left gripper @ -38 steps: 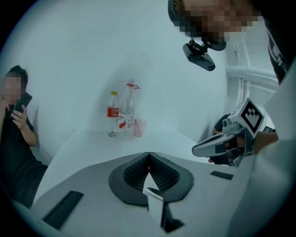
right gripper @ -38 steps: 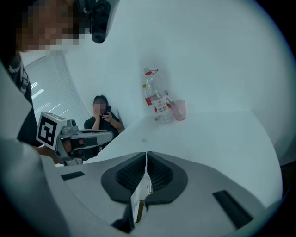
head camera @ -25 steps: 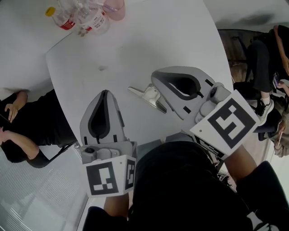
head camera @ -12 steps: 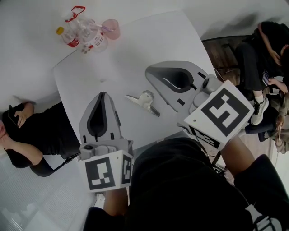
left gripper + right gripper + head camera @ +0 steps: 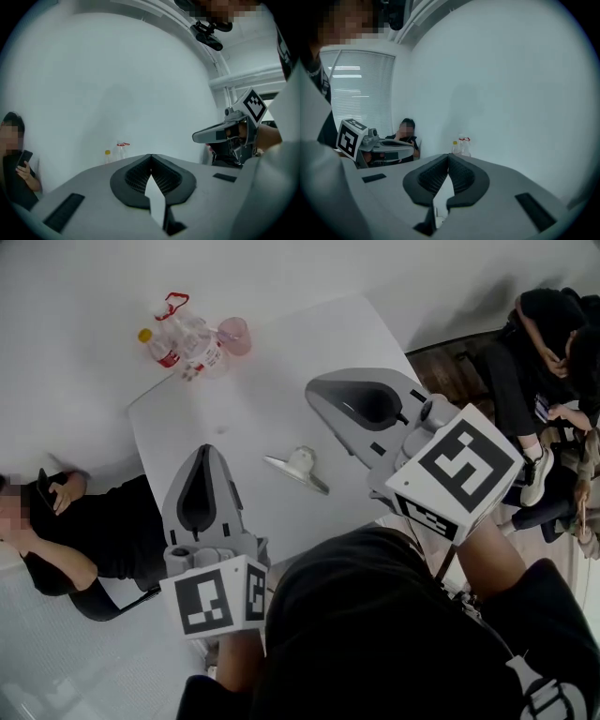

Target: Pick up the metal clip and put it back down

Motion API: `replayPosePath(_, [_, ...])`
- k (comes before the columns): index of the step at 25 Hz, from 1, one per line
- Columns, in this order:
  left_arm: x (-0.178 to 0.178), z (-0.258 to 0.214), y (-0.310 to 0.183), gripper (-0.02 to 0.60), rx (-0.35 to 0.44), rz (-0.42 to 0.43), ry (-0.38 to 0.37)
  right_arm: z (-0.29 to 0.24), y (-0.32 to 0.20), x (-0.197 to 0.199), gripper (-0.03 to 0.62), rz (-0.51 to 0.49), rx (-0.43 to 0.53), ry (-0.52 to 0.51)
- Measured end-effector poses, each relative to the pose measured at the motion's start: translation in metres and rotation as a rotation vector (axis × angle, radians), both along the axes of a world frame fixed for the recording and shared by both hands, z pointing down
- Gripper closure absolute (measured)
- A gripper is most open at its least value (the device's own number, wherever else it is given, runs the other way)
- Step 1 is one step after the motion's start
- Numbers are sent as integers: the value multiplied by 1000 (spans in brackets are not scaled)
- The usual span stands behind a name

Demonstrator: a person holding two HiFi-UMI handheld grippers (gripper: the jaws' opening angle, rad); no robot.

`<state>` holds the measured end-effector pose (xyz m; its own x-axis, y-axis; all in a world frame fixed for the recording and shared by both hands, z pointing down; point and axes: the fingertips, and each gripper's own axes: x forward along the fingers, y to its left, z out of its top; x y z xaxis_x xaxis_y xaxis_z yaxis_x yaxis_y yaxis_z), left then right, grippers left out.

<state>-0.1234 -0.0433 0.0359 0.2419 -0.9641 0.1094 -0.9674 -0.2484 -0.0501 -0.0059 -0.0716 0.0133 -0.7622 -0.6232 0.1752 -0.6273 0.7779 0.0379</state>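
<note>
The metal clip (image 5: 298, 468) lies flat on the white table (image 5: 272, 371), with neither gripper touching it. My left gripper (image 5: 208, 448) hovers to the clip's left and points toward the far wall, its jaws shut and empty. My right gripper (image 5: 312, 388) hangs above and to the right of the clip, tip toward the left, also shut with nothing in it. In the left gripper view the jaw tips (image 5: 150, 156) meet against the white wall. The right gripper view shows its tips (image 5: 448, 156) together the same way. The clip is out of sight in both gripper views.
Several plastic bottles (image 5: 183, 338) and a pink cup (image 5: 234, 334) stand at the table's far left corner. A seated person (image 5: 66, 531) is just beyond the left edge, and another person (image 5: 553, 343) sits at the right. My dark sleeves fill the lower frame.
Both grippers have risen off the table. The right gripper, earlier close over the clip, now stands clear of it. The clip has stayed on the table.
</note>
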Motion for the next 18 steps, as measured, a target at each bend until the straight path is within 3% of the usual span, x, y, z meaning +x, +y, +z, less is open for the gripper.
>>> replayPosePath(8, [-11, -15, 24, 561, 43, -17, -11, -32, 18, 14, 576, 35, 86, -20])
replayPosePath(18, [-15, -21, 30, 561, 57, -18, -22, -44, 25, 34, 576, 77, 111, -46])
